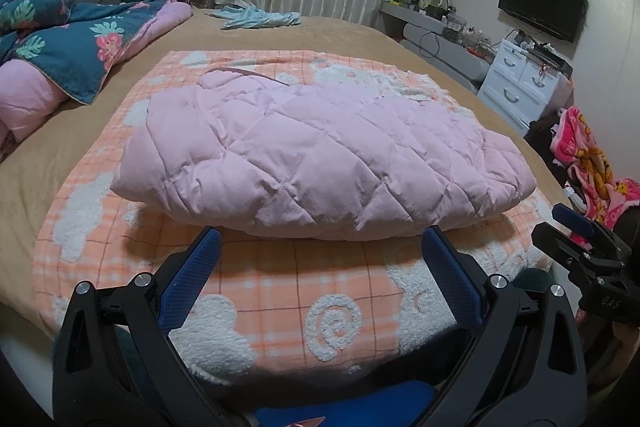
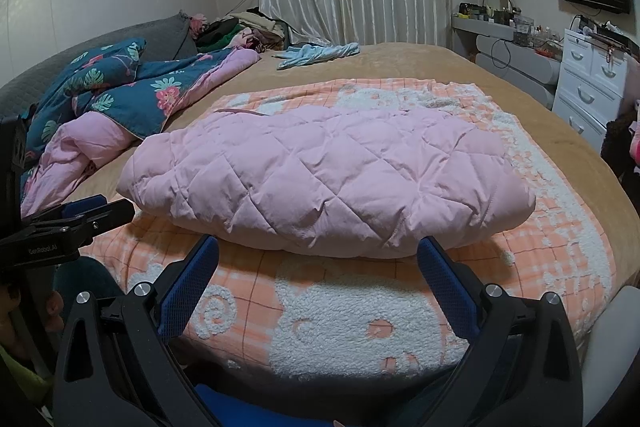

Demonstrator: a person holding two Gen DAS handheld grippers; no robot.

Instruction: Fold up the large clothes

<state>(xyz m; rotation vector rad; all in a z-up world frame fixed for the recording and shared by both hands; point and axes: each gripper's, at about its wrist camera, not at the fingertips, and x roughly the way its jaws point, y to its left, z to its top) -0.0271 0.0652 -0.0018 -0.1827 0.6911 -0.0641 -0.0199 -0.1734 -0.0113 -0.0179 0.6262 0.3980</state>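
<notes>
The pink quilted jacket (image 1: 320,151) lies folded into a compact bundle on the blanket (image 1: 320,307) at twelve o'clock, so folding looks finished, with both left gripper (image 1: 320,243) and right gripper (image 2: 318,251) fingers spread, empty.

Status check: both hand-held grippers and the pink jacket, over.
Left hand-held gripper open, empty. Right hand-held gripper open, empty. Pink quilted jacket lies folded on the orange plaid blanket, untouched. Nothing between grippers and jacket.
</notes>
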